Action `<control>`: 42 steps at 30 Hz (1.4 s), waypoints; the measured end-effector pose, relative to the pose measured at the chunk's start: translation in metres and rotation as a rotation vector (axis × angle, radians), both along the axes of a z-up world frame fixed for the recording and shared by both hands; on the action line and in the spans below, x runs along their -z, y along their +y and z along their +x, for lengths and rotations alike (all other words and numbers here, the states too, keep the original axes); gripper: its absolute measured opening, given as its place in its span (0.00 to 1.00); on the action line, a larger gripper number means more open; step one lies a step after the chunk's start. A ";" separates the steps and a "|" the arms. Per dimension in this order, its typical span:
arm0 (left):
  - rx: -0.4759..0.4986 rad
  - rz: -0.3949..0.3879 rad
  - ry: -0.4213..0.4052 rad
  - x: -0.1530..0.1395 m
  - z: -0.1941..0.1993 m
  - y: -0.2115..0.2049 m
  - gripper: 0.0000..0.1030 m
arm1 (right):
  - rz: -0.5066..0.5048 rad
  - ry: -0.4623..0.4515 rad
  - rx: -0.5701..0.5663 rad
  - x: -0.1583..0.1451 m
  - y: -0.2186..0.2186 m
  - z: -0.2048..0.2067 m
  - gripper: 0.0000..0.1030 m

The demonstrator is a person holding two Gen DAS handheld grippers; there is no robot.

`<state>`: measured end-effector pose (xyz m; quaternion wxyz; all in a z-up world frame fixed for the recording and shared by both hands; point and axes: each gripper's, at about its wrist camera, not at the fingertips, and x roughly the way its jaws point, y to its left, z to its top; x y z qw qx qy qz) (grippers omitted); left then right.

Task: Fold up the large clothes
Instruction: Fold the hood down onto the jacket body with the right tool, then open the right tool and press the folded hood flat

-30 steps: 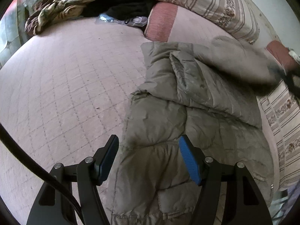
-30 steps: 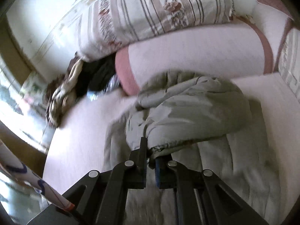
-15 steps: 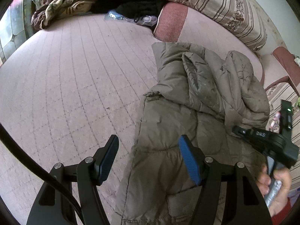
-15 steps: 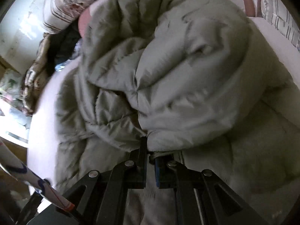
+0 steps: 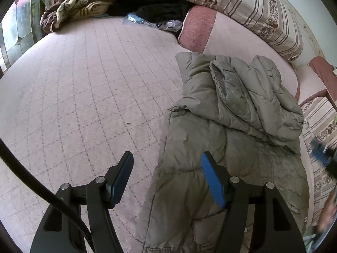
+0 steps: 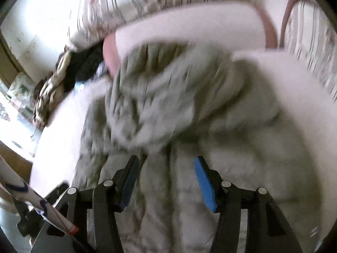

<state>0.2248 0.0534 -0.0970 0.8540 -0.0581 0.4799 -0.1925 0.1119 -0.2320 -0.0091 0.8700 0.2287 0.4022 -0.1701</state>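
Your landmark is the olive puffer jacket [image 5: 238, 147], which lies lengthwise on the pink quilted mattress [image 5: 84, 88], along the side nearest the striped cushions [image 5: 248, 6]. Its upper part, a sleeve [image 5: 259, 97], is folded down over the body, and that fold's lower edge runs slantwise across the chest.

Your left gripper [image 5: 166, 179] hangs above the jacket's near left edge with its jaws spread wide and nothing between them. The right blue pad [image 5: 212, 181] sits over the fabric, while the left pad is over bare mattress just beside the hem line. Whether either pad touches the cloth cannot be told.

Your right gripper [image 6: 166, 181] is released too, fingers parted over the jacket's lower body, just below the folded-over bulk [image 6: 172, 97]. This view is badly smeared by motion, so seams and edges there are unclear. In the left wrist view, that gripper [image 5: 324, 158] shows only as a blur off the jacket's right edge.

Left of the jacket, the mattress stretches wide and flat, well apart from any clutter. Beyond the jacket's far end sits a pink bolster [image 5: 198, 29], touching or nearly touching the collar area. Farther off from the jacket, past the bolster, lie dark clothes [image 5: 160, 6], a clear plastic bag [image 5: 151, 22] and a crumpled floral blanket [image 5: 84, 8]. To the jacket's right, the striped cushions crowd close against its edge.
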 end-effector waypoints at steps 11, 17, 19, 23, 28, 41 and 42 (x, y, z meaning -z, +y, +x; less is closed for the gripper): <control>0.000 0.036 -0.007 0.005 0.004 -0.004 0.64 | -0.101 0.117 0.091 0.049 -0.048 0.106 0.55; 0.002 0.049 -0.015 0.005 0.003 -0.004 0.64 | -0.183 0.189 0.050 0.062 -0.034 0.115 0.56; -0.001 0.048 -0.018 0.004 0.003 -0.004 0.64 | -0.232 0.113 0.054 0.034 -0.026 0.106 0.56; -0.005 0.052 -0.020 0.005 0.002 -0.003 0.64 | -0.287 -0.008 0.016 -0.008 -0.002 0.105 0.56; -0.006 0.055 -0.024 0.004 0.002 -0.002 0.64 | -0.247 0.037 -0.086 0.018 0.025 0.153 0.55; -0.054 0.044 -0.031 0.001 0.008 0.010 0.64 | -0.391 -0.026 -0.110 0.010 0.071 0.161 0.56; -0.056 0.047 -0.030 0.002 0.008 0.010 0.64 | -0.386 -0.046 -0.125 0.006 0.078 0.159 0.56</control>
